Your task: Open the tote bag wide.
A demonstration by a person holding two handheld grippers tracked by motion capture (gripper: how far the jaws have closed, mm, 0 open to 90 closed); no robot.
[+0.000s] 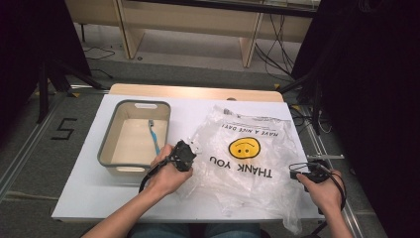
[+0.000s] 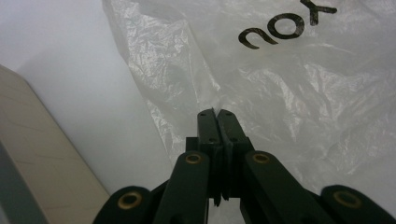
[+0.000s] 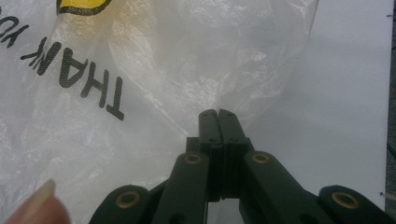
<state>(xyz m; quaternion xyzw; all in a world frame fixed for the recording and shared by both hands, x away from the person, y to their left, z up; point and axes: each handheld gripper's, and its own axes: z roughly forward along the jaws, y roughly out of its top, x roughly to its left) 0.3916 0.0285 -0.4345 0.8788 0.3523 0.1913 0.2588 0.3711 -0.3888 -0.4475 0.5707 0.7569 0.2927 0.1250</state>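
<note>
— Both grippers, left (image 2: 216,113) and right (image 3: 217,113)?
— Jaws pinched together on the bag's (image 1: 247,158) film, at opposite edges.
— And the bag?
— Flat on the table (image 1: 89,193), beside the bin (image 1: 106,144).

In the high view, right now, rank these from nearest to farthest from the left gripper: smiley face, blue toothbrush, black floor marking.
From the left gripper:
1. Blue toothbrush, in the tray to its left.
2. Smiley face, on the bag to its right.
3. Black floor marking, far left, off the table.
</note>
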